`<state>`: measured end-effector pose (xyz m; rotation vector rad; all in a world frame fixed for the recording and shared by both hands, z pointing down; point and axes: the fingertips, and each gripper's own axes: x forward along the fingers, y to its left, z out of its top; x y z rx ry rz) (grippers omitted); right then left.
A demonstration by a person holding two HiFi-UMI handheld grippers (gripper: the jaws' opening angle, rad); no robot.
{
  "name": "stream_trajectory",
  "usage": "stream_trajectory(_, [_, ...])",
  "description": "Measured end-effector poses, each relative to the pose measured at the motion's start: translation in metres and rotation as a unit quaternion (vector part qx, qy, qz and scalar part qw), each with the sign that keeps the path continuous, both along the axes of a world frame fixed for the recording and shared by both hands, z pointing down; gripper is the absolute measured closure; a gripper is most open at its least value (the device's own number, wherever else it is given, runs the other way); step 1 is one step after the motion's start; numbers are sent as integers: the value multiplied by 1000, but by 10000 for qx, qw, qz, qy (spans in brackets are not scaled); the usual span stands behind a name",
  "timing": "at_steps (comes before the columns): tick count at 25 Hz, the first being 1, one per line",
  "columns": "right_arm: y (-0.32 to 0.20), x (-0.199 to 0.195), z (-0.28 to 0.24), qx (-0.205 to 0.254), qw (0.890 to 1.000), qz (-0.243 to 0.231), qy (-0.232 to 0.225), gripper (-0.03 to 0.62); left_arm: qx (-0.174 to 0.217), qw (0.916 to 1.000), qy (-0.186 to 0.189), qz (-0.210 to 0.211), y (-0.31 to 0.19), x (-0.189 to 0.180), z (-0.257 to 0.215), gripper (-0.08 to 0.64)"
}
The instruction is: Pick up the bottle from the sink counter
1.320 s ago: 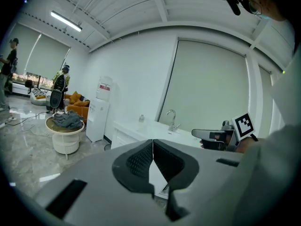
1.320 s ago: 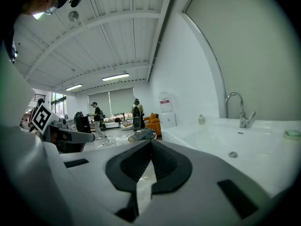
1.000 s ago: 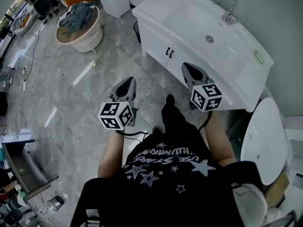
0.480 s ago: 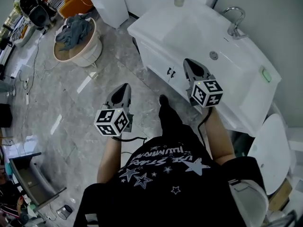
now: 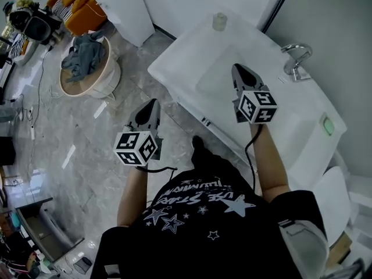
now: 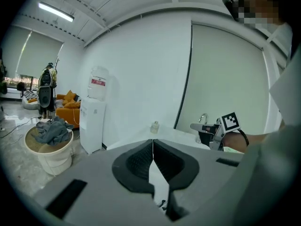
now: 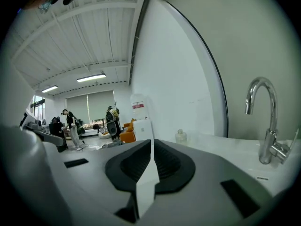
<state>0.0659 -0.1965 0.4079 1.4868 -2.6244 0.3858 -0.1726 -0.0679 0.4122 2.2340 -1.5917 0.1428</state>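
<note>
Reaching is likely your step: over the tabletop (image 5: 180, 54) hangs your right gripper (image 5: 237, 68), jaws together and empty; your left gripper (image 5: 154, 103), likewise closed, hangs off the tabletop's near edge. Next, spread the right jaws for the bottle (image 5: 219, 21) at the tabletop's far edge.
</note>
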Motion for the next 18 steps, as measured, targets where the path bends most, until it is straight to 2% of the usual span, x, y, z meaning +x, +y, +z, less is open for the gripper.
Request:
stream_trajectory(3, [-45, 5, 5, -102, 9999, 58, -22, 581, 8, 10000, -28, 68, -43, 5, -2, 549])
stream_trajectory(4, [-60, 5, 7, -138, 9999, 52, -18, 562, 13, 10000, -31, 84, -57, 7, -2, 549])
stream_trajectory(6, [-87, 6, 14, -221, 9998, 5, 9, 473, 31, 9999, -34, 121, -82, 12, -1, 549])
stream_trajectory(12, [-151, 5, 34, -341, 9992, -9, 231, 376, 15, 9998, -28, 201, -145, 26, 4, 549])
stream_trajectory(18, [-201, 1, 56, -385, 9981, 238, 410, 302, -127, 9997, 45, 216, -189, 26, 17, 549])
